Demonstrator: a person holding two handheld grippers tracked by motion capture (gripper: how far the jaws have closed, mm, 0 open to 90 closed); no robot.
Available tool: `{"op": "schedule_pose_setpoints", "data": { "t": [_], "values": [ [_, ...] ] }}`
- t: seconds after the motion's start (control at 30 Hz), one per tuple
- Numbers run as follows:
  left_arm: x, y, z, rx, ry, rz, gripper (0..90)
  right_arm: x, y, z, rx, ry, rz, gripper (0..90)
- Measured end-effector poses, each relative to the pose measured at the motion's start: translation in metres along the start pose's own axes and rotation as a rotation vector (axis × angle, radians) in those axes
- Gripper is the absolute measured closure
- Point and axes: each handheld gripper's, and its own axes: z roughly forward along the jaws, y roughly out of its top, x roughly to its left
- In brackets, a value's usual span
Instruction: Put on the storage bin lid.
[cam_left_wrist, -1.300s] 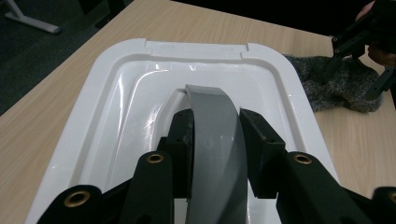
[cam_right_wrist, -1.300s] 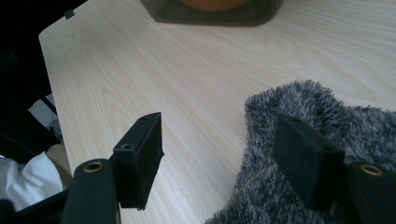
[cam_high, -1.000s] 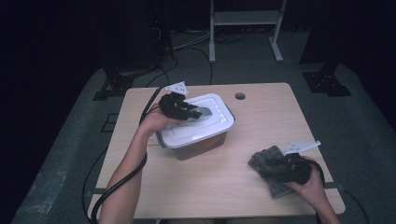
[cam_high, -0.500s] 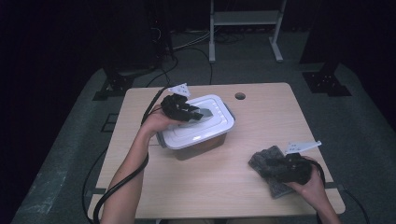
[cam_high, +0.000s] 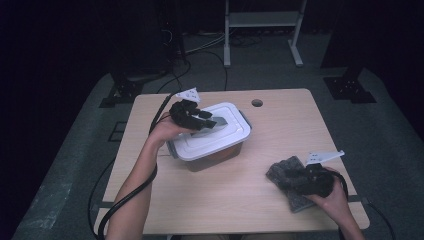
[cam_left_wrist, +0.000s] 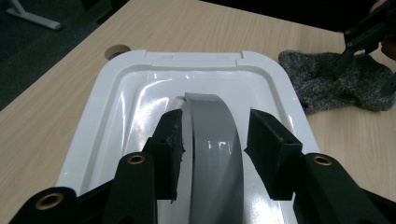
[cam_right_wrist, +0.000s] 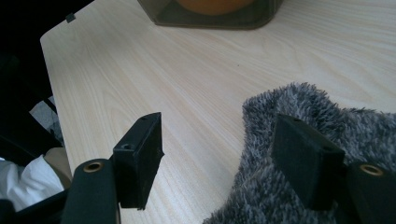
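white plastic lid (cam_high: 215, 135) sits on a box (cam_high: 220, 155) near the middle of the table (cam_high: 280, 125), with a grey handle (cam_left_wrist: 212, 140) arching up from its top. the left gripper (cam_high: 200, 120) hangs over the lid, and in its own view (cam_left_wrist: 215, 140) the two jaws stand either side of the handle with a gap on each side; they have just been opening, and the handle is between them but not pressed. through the box wall something orange (cam_right_wrist: 210, 5) shows in the right gripper view.

a grey fuzzy cloth (cam_high: 287, 175) lies near the table's front right corner, well apart from the box. the right gripper (cam_high: 310, 179) rests at the cloth, held in a hand (cam_high: 332, 200). in its own view (cam_right_wrist: 219, 144) the jaws are spread wide, one over bare wood, the other on the cloth (cam_right_wrist: 299, 116); they do not clamp it.
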Motion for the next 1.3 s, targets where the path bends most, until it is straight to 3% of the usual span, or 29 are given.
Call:
{"op": "schedule_pose_setpoints", "data": {
  "t": [0.27, 0.7, 1.3],
  "values": [
    [-0.001, 0.0, -0.012, -0.034, -0.008, -0.008, 48.7, -0.002, 0.0, 0.0, 0.0, -0.003, 0.003, 32.6],
    [-0.016, 0.0, -0.02, -0.059, -0.021, 0.006, 40.2, -0.004, 0.0, -0.005, -0.014, -0.024, 0.009, 32.6],
    [-0.039, -0.018, -0.046, -0.103, -0.026, 0.013, 35.2, -0.007, 0.0, -0.006, -0.016, -0.03, 0.016, 32.5]
  ]
}}
